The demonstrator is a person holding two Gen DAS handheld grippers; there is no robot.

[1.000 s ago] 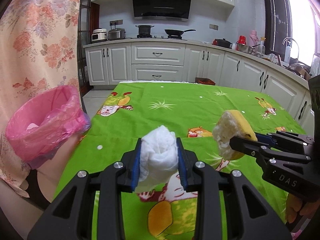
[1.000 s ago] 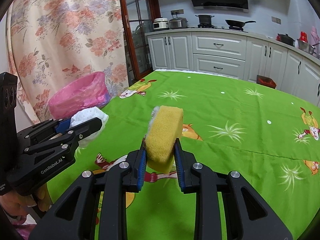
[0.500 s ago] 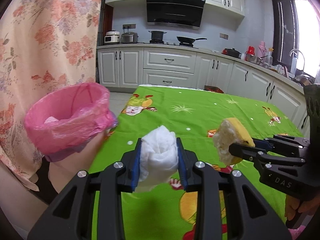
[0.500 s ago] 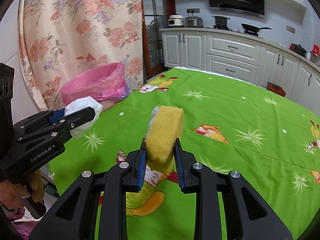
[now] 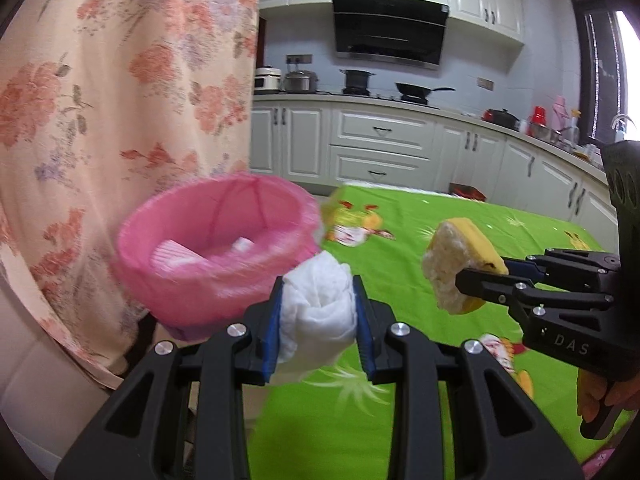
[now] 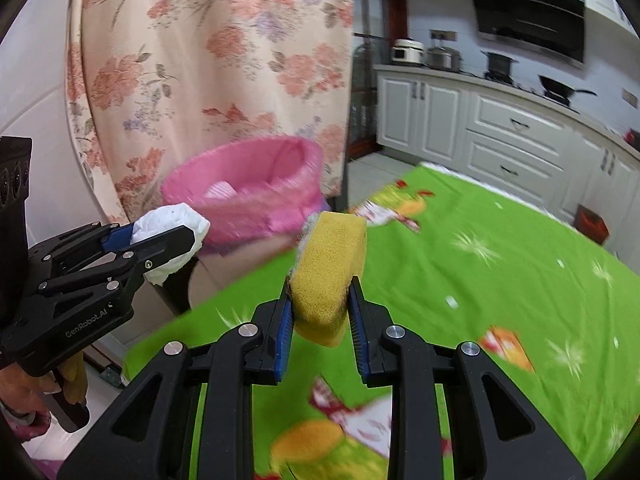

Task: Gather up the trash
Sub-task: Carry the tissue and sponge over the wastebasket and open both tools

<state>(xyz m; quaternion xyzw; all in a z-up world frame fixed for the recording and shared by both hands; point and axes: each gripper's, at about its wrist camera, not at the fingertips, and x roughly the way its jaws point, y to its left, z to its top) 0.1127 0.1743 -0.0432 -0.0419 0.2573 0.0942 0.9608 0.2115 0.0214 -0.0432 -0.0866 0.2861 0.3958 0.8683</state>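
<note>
Kitchen: white cabinets (image 5: 380,140) along the far wall, black range hood (image 5: 390,36) above, frying pan (image 5: 420,90) and pots on the counter.
Table: spread with a bright green cartoon tablecloth (image 5: 440,272), filling the lower right of both views.
Left gripper (image 5: 318,312): clamped tight on a wad of white tissue (image 5: 320,312), blue pads (image 5: 272,332) pressing into both sides, wad bulging out above and below the fingers.
Left gripper from the right wrist view (image 6: 168,236): out at the left edge, tissue (image 6: 172,220) poking from the tip, just in front of the bin's near rim.
Right gripper (image 6: 322,312): closed on a yellow sponge (image 6: 330,272), standing upright between the pads, top half sticking well clear of the fingers.
Right gripper from the left wrist view (image 5: 464,280): at the right, sponge (image 5: 456,264) showing a pale worn face toward the bin, yellow back.
Trash bin: lined with a pink bag (image 5: 212,252), off the table's left edge, mouth open and tilted toward the cameras, pale scraps already lying inside.
Tissue and bin: wad just short of the pink rim, lower right of it.
Sponge and bin: further right, apart from the bin, over the tablecloth.
Backdrop: floral peach curtain (image 5: 120,100) hanging behind the bin.
Focus: bin and tablecloth smeared with blur, grippers sharp.
</note>
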